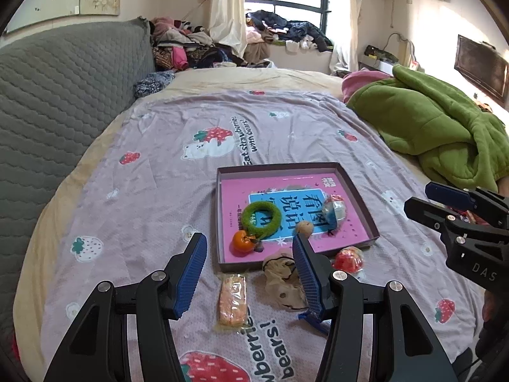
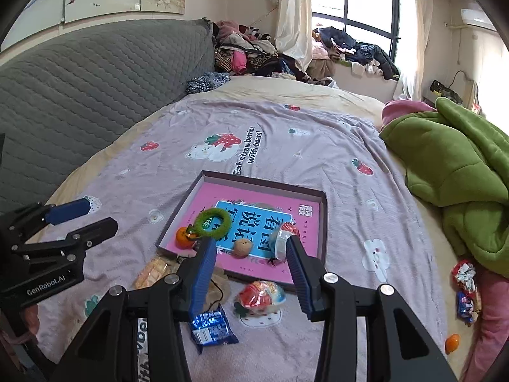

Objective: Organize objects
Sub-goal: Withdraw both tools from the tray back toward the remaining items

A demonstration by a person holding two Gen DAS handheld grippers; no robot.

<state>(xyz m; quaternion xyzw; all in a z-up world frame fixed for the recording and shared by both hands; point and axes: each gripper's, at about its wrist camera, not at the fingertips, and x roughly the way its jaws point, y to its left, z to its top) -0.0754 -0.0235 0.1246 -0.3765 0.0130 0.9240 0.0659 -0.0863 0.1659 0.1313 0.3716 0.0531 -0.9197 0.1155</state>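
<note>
A shallow box (image 1: 356,194) (image 2: 323,222) with a pink printed floor lies on the bedspread. In it are a green ring (image 1: 261,215) (image 2: 212,219), an orange (image 1: 243,241) (image 2: 184,237), a walnut (image 1: 303,227) (image 2: 243,247) and a red-white-blue wrapped candy (image 1: 334,210) (image 2: 281,238). In front of the box lie an orange snack pack (image 1: 232,299) (image 2: 152,272), a beige pouch (image 1: 281,278), a red wrapped candy (image 1: 348,259) (image 2: 261,294) and a blue packet (image 2: 211,328). My left gripper (image 1: 249,245) is open above the snack pack. My right gripper (image 2: 251,248) is open above the red candy.
A green blanket (image 1: 439,124) (image 2: 461,172) is heaped at the right. A grey padded headboard (image 1: 63,95) runs along the left. Clothes (image 1: 191,44) are piled at the far end. More wrapped sweets (image 2: 464,289) and a small orange (image 2: 451,342) lie at the right edge.
</note>
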